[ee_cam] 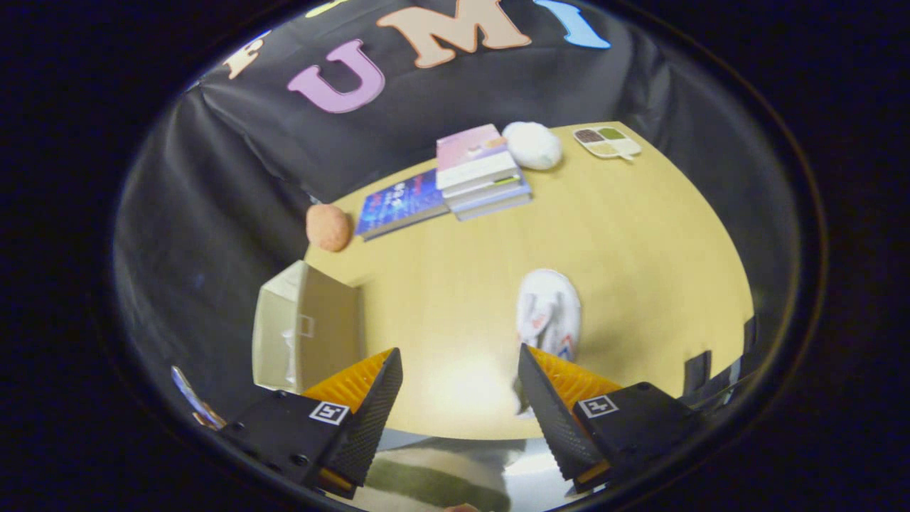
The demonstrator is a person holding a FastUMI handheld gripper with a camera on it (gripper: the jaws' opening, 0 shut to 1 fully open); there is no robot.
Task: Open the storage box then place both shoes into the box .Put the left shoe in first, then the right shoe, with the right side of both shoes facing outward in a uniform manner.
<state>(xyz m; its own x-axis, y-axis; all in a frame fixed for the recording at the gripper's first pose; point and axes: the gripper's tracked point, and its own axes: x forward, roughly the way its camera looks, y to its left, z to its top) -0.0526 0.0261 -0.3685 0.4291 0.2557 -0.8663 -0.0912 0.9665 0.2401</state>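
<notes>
Shoe (547,313) lies on the table (640,270) just ahead of your right finger, storage box (306,334) open beyond the left; gripper (458,387) fingers spread, empty — straddle its middle before closing.

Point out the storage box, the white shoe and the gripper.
storage box (313,334): gripper view, on its open flap.
white shoe (547,309): gripper view, on its upper.
gripper (458,373): gripper view, midway between its open fingertips.

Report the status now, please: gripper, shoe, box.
Gripper open, holding nothing. White shoe on table just beyond one finger. Storage box open beside the other finger. Nothing between gripper and shoe.
</notes>
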